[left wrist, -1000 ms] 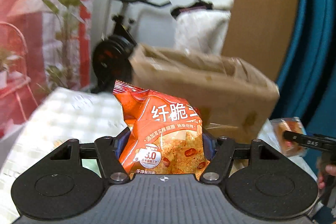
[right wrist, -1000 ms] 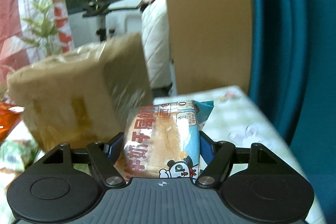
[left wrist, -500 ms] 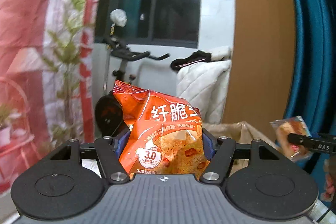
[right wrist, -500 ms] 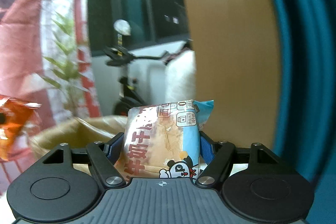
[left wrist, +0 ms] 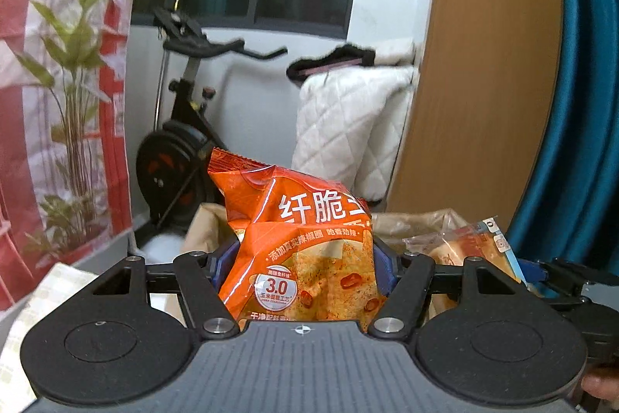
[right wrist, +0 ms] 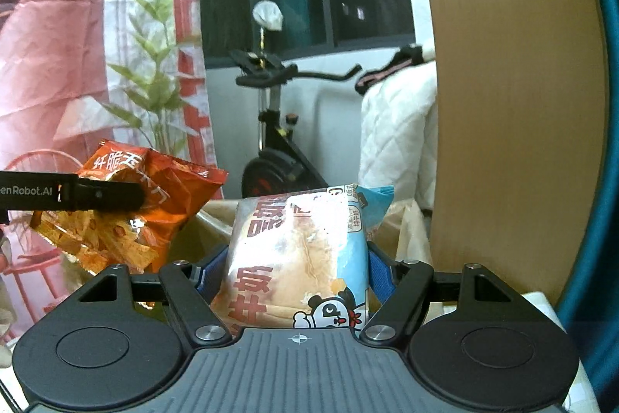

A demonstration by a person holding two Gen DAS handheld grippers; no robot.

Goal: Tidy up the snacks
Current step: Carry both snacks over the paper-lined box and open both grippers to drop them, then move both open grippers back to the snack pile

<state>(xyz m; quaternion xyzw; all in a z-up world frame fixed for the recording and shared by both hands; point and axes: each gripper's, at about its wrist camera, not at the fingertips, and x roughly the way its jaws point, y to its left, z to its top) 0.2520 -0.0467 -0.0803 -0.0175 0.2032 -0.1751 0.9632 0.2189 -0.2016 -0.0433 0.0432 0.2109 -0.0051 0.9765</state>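
The orange chip bag (left wrist: 305, 250) stood upright, clamped in my left claw (left wrist: 303, 266), and the bread packet (right wrist: 298, 258) stood clamped in my right claw (right wrist: 296, 273), both above the open cardboard box (left wrist: 421, 223).

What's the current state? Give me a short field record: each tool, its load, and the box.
left tool: shut on orange chip bag
right tool: shut on bread packet
cardboard box: open, behind and below both snacks
snacks: both held in the air, side by side, neither in the box yet
background: exercise bike, not involved
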